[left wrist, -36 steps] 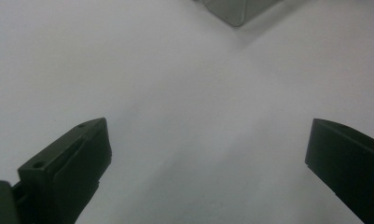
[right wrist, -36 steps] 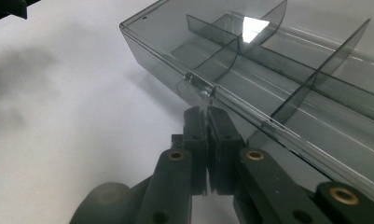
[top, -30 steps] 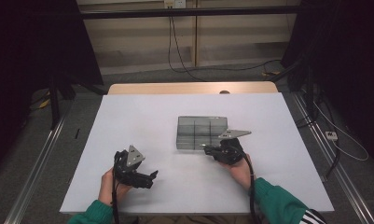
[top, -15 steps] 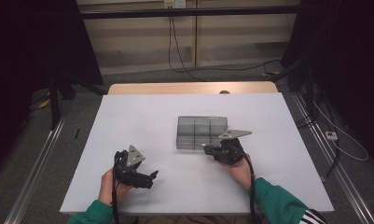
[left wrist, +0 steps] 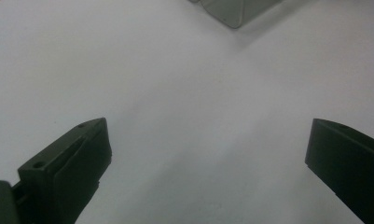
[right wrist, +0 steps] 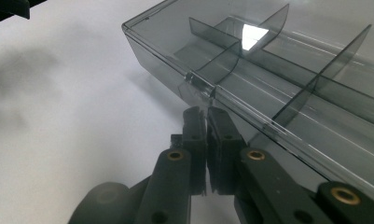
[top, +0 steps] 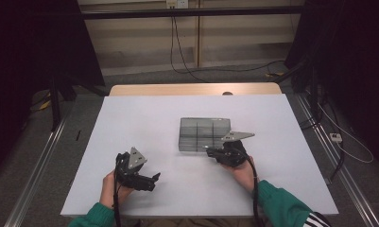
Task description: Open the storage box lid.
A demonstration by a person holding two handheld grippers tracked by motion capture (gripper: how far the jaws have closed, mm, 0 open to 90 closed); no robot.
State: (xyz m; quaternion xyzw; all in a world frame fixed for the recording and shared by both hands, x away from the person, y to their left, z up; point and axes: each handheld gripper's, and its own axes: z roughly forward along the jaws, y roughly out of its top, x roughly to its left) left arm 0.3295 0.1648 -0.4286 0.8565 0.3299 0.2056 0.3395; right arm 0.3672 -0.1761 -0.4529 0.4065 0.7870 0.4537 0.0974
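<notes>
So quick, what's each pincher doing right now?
Left gripper: open, nothing between its jaws.
Right gripper: shut on the latch tab at the front of the clear box.

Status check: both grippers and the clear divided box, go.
Right gripper shut on the latch tab of the clear divided box. Left gripper open over bare table. Nothing in the way.

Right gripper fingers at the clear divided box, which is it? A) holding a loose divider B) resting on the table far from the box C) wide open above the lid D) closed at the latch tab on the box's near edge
D: in the right gripper view the right gripper has its fingers pressed together at the small latch tab on the near edge of the clear box.
</notes>
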